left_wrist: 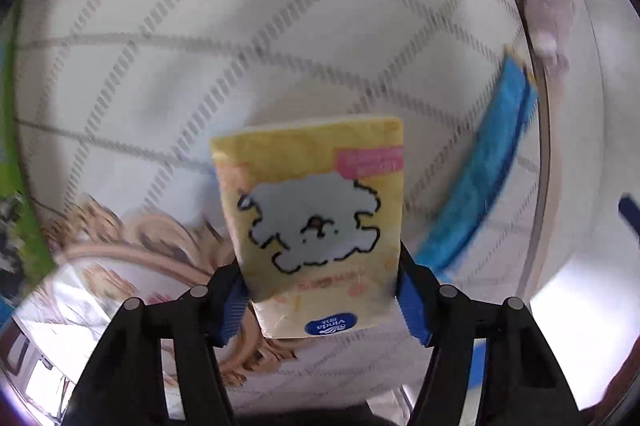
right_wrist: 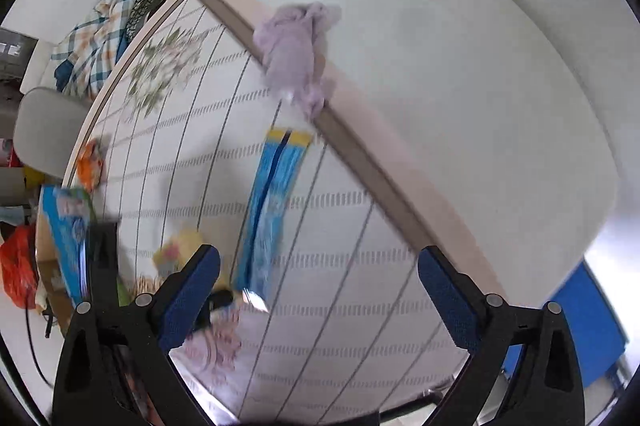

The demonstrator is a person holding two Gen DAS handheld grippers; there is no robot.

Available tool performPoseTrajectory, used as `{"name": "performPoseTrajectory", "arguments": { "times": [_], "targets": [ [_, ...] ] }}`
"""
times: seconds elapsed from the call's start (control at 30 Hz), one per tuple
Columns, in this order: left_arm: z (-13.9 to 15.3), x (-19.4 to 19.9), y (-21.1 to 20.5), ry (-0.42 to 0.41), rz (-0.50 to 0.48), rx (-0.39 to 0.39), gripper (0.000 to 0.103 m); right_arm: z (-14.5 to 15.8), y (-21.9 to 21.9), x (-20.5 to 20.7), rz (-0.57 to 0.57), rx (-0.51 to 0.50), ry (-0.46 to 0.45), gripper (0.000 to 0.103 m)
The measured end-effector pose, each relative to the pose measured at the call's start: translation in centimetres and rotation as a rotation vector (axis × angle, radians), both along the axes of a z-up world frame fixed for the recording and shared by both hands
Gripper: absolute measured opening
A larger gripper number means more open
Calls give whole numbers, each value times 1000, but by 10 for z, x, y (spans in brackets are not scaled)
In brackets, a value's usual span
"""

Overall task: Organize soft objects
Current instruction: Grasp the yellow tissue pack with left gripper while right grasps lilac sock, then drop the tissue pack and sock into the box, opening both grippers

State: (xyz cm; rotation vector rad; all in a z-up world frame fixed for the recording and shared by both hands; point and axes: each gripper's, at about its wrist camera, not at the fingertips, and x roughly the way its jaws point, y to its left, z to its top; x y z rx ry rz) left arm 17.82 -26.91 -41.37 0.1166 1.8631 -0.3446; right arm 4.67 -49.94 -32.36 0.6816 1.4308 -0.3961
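Note:
My left gripper (left_wrist: 320,290) is shut on a yellow tissue pack (left_wrist: 316,209) with a white cartoon dog, held above the white patterned tablecloth (left_wrist: 200,45). The pack shows small and blurred in the right wrist view (right_wrist: 178,254). My right gripper (right_wrist: 320,286) is open and empty above the cloth. A long blue pack with a yellow end (right_wrist: 272,209) lies on the cloth ahead of it and also shows in the left wrist view (left_wrist: 484,165). A lilac cloth (right_wrist: 298,53) is draped over the table's far edge and appears in the left wrist view (left_wrist: 550,9).
An orange packet (right_wrist: 90,161) lies near the left table edge. A blue box (right_wrist: 66,226) stands at the left. A plaid blanket (right_wrist: 100,37) lies beyond the table. A white wall (right_wrist: 460,45) runs along the far side. A floral pattern (left_wrist: 160,246) marks the cloth.

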Motion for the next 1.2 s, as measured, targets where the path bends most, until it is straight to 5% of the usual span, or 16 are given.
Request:
{"name": "performPoseTrajectory", "arguments": {
  "times": [0.1,0.27,0.33,0.4,0.47,0.6,0.83,1.0,1.2],
  "targets": [
    [6,28,5,-64,24,21,61,-19,-24,44,-5,6,9,97],
    [7,65,7,-100,49,37,61,-63,-50,116,-7,38,78,77],
    [10,72,5,-123,39,39,61,-79,-51,132,-8,40,100,66],
    [13,78,4,-140,37,42,61,-92,-50,144,-7,29,128,42],
    [20,83,7,-146,42,28,60,-93,-48,148,-13,-2,129,40],
    [54,83,15,-195,47,-26,60,-72,-25,148,46,-5,103,39],
    [156,80,66,-347,69,-153,60,16,56,137,175,50,-66,38],
    [217,59,137,-416,95,-182,60,75,154,125,294,117,-161,38],
    [240,46,241,-457,138,-135,60,115,293,114,447,179,-226,38]
  ]
}}
